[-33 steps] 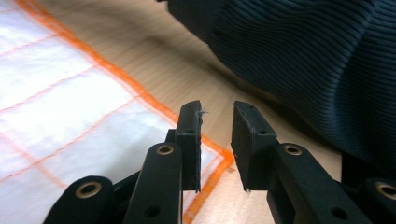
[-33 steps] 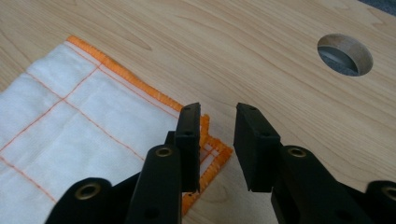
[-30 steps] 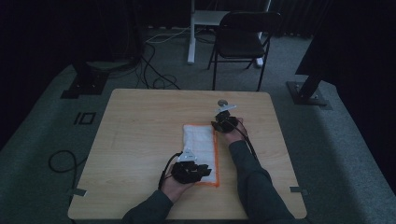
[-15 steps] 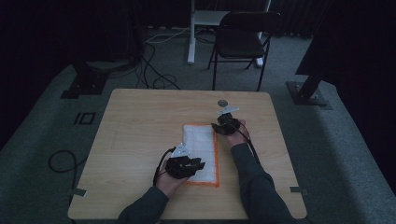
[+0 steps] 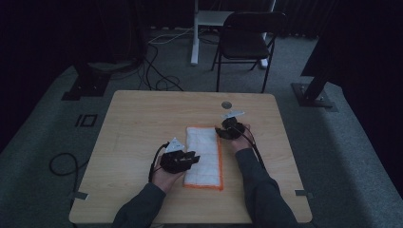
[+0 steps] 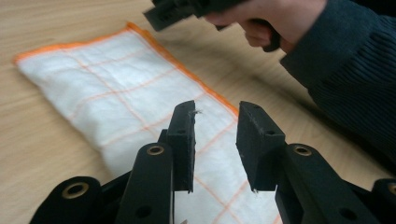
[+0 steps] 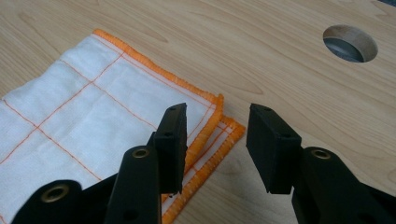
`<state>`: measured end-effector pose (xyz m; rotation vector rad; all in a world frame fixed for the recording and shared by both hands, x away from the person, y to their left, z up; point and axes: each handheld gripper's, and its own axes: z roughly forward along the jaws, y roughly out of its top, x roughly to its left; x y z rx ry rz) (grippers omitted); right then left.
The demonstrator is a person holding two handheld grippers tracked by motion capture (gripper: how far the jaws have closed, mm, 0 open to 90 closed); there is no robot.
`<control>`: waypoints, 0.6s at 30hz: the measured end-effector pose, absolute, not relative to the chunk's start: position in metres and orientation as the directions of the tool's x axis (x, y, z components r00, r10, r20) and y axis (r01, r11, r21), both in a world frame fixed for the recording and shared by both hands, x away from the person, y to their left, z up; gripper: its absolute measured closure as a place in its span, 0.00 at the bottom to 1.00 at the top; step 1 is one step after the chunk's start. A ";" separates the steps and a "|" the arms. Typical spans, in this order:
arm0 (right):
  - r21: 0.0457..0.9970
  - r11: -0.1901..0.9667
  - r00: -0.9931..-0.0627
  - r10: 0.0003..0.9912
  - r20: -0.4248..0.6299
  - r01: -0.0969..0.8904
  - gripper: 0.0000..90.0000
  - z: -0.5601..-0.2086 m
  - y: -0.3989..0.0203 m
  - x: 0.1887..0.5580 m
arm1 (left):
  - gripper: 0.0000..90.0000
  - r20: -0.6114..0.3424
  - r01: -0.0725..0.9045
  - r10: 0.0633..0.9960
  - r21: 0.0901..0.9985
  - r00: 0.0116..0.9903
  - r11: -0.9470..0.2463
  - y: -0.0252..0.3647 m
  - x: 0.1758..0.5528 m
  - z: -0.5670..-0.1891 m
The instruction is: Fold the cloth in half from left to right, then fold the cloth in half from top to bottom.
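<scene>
Folded cloth (image 5: 205,154) lies mid-tabletop (image 5: 142,123). Your left tongs (image 6: 215,140) and right tongs (image 7: 215,142) have just been opening; both stand apart, empty. Fold released; next, regrip a short end.

Premises: a dim recording lab or studio, not a home. Grey carpet (image 5: 57,123) throughout, dark curtains behind. Loose cables (image 5: 157,71) run across the floor between black stand bases (image 5: 85,88). A single wooden tabletop (image 5: 142,118) with a round cable hole (image 5: 226,104) stands centrally. One folding chair (image 5: 247,40) sits beside a white desk leg (image 5: 195,38).
</scene>
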<state>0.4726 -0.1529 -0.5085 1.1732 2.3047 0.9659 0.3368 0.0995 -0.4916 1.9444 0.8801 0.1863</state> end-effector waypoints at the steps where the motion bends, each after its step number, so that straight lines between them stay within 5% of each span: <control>1: 0.721 0.416 -0.580 0.814 -0.024 0.554 0.64 -0.508 -0.153 0.473 | 0.76 -0.224 0.501 0.648 0.818 0.728 -0.281 0.100 0.337 -0.492; 18: 0.716 0.399 -0.572 0.821 0.000 0.573 0.62 -0.513 -0.157 0.470 | 0.71 -0.175 0.500 0.763 0.839 0.622 -0.215 0.141 0.380 -0.490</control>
